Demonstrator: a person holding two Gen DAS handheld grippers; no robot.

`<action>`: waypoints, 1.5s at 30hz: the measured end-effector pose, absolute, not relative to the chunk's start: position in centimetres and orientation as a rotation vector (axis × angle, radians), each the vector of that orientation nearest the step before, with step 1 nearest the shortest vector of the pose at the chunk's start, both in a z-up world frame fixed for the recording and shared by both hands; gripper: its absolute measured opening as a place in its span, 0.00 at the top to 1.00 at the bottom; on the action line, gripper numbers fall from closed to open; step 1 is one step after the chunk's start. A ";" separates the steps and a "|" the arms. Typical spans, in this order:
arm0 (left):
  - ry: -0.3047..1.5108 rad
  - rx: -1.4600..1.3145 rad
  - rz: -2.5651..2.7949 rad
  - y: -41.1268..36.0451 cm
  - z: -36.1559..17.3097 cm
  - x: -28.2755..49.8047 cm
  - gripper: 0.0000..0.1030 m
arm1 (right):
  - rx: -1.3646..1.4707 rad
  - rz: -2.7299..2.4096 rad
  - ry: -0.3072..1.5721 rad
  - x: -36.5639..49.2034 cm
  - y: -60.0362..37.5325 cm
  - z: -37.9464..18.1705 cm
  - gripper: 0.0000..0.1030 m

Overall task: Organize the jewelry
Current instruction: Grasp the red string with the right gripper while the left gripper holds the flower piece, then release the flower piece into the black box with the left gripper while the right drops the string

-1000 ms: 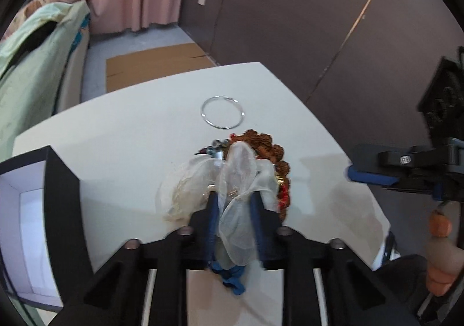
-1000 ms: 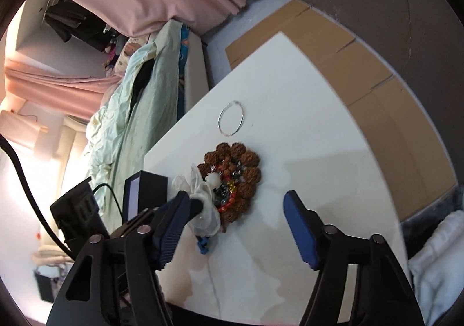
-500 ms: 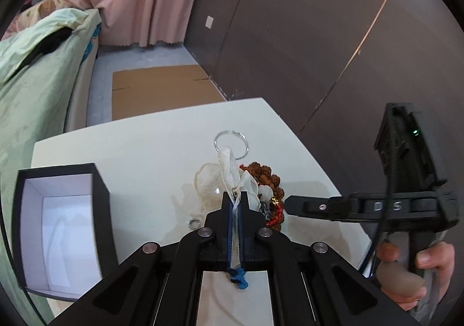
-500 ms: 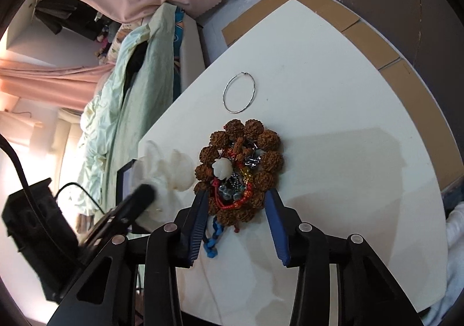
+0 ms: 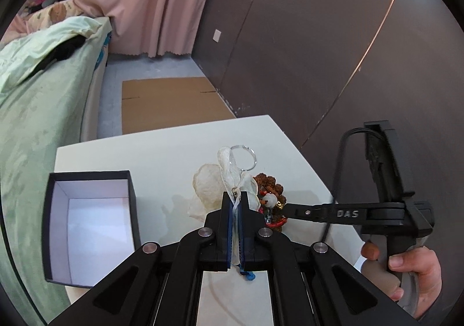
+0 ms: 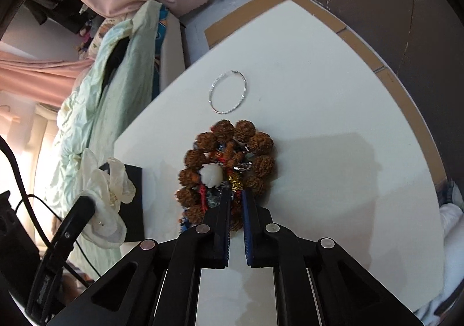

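In the left wrist view, the left hand-held gripper (image 5: 237, 202) is clamping a sheer white organza pouch (image 5: 224, 180), its fingers pressed together on the fabric above the white surface (image 5: 162, 151). An open black box (image 5: 90, 224) is sitting to its left, and a silver hoop (image 5: 243, 156) is lying beyond the pouch.

In the right wrist view, the right hand-held gripper (image 6: 236, 198) is closing narrowly on the near edge of a brown beaded bracelet pile (image 6: 229, 163) that is resting on the surface, with the hoop (image 6: 228, 91) lying just past it.
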State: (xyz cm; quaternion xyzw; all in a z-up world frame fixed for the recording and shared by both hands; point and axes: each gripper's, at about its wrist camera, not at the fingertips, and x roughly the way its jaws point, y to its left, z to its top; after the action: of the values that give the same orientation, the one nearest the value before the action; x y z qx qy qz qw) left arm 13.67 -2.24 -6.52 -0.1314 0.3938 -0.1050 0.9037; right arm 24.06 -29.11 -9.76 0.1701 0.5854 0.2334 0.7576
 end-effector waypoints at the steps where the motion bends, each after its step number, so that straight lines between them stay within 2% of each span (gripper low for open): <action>1: 0.808 -0.271 -0.215 -2.2 -6.2 13.4 0.97 | 0.380 0.520 1.260 23.8 -29.2 -9.3 0.91; 14: 0.724 -0.297 -0.146 0.5 -2.8 10.1 0.97 | 0.425 0.614 1.069 20.5 -29.5 -2.8 0.91; 26: 0.664 -0.350 -0.057 5.1 -1.1 6.8 0.97 | 0.375 0.711 1.038 18.9 -24.6 2.4 0.91; 42: 0.748 -0.466 -0.024 8.5 -4.3 9.2 0.97 | 0.278 0.811 0.991 17.9 -16.2 6.1 0.91; 44: 0.763 -0.493 -0.037 8.8 -4.6 9.4 0.94 | 0.282 0.835 0.983 17.9 -15.6 6.0 0.91; 45: 0.766 -0.502 -0.040 8.9 -4.7 9.5 0.89 | 0.287 0.846 0.981 17.9 -15.5 5.9 0.91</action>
State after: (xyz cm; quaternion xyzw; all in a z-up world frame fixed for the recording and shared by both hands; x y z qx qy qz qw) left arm 9.47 8.93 -4.70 -0.2421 0.3699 -0.0194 0.8968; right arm 17.92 -15.48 5.91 0.1333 0.4552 0.3926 0.7880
